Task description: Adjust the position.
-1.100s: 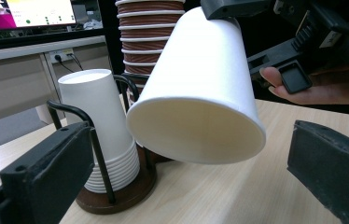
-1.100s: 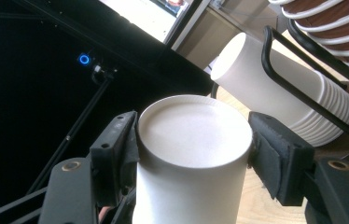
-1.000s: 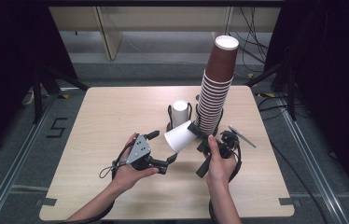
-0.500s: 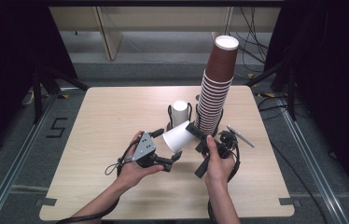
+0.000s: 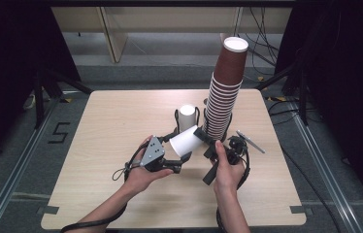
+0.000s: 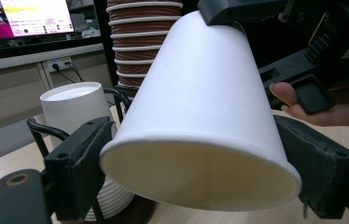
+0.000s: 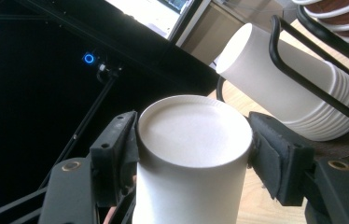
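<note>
A single white paper cup (image 5: 185, 141) lies tilted above the table, held between both grippers. My right gripper (image 5: 203, 141) is shut on its narrow base end (image 7: 193, 135). My left gripper (image 5: 177, 148) has just been closing its jaws, and they now press on both sides of the cup's wide open end (image 6: 205, 93). Behind stand a tall stack of brown cups (image 5: 225, 92) and a shorter white cup stack (image 5: 187, 114) in a black wire holder.
The wooden table (image 5: 107, 121) has free surface to the left and front. A thin grey object (image 5: 250, 141) lies to the right of the brown stack. Dark stands and cables surround the table. A lit monitor (image 6: 32, 18) stands in the background.
My left gripper has edged right to the cup and its jaws have closed around the open end. The right gripper and the cup have stayed put.
</note>
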A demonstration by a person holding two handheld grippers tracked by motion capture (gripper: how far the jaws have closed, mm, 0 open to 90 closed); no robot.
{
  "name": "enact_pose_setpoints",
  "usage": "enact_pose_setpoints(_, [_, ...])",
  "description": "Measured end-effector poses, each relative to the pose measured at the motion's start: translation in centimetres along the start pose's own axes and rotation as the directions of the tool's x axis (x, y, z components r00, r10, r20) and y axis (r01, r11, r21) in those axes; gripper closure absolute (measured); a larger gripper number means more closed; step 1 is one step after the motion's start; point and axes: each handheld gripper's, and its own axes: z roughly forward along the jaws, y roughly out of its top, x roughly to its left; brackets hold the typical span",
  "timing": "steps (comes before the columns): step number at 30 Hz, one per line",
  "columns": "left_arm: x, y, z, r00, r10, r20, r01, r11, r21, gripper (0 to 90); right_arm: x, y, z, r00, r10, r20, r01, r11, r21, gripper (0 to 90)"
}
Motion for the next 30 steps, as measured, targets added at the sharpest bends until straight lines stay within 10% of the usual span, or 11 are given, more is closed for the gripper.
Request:
enact_pose_setpoints(9, [0.3, 0.3, -0.3, 0.9999, 0.011, 0.012, -0.011, 0.9999, -0.008, 20.6, 0.2, 0.1, 0.0, 0.9986, 0.049, -0.016, -0.049, 0.999, 0.005, 34.8])
enact_pose_setpoints(27, [1.3, 0.8, -1.1, 0.9997, 0.000, 0.023, 0.000, 1.0000, 0.006, 23.1, 0.5, 1.0, -0.4, 0.9987, -0.038, -0.034, 0.035, 0.996, -0.086, 30.0])
enact_pose_setpoints(30, [1.9, 0.8, -1.4, 0.9996, 0.004, 0.026, -0.005, 0.9993, 0.038, 22.7, 0.8, 2.1, -1.3, 0.9912, -0.132, -0.011, 0.130, 0.986, -0.105, 28.4])
